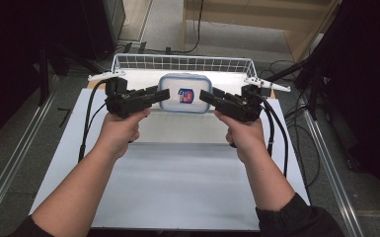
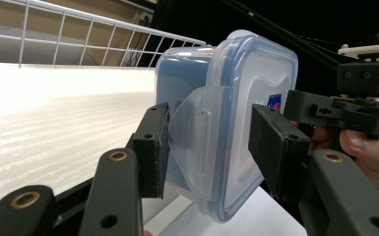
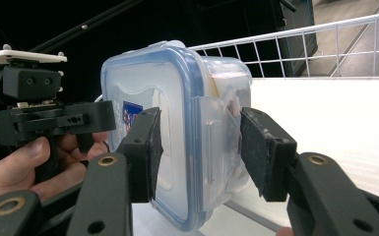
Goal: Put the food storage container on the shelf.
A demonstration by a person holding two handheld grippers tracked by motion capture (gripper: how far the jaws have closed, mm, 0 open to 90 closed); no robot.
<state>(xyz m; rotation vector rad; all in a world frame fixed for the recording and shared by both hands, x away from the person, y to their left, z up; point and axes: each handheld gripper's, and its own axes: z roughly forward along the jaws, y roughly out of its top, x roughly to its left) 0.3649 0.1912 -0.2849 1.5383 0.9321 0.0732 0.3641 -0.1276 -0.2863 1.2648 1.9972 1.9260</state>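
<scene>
Container (image 1: 185, 93), clear with a blue-rimmed lid, sits at the far end of the white tabletop (image 1: 177, 182), before a white wire basket (image 1: 182, 62). Left gripper (image 1: 164, 94) and right gripper (image 1: 205, 96) each gape wide around a side latch. Grey floor, dark surroundings. Its red-blue label is unreadable.

Clear container (image 1: 184, 94) — blue rim, white basket (image 1: 182, 63)

Bare table (image 1: 177, 182) open near the person; wire basket (image 1: 182, 62) walls off the far edge behind container (image 1: 185, 93)
</scene>
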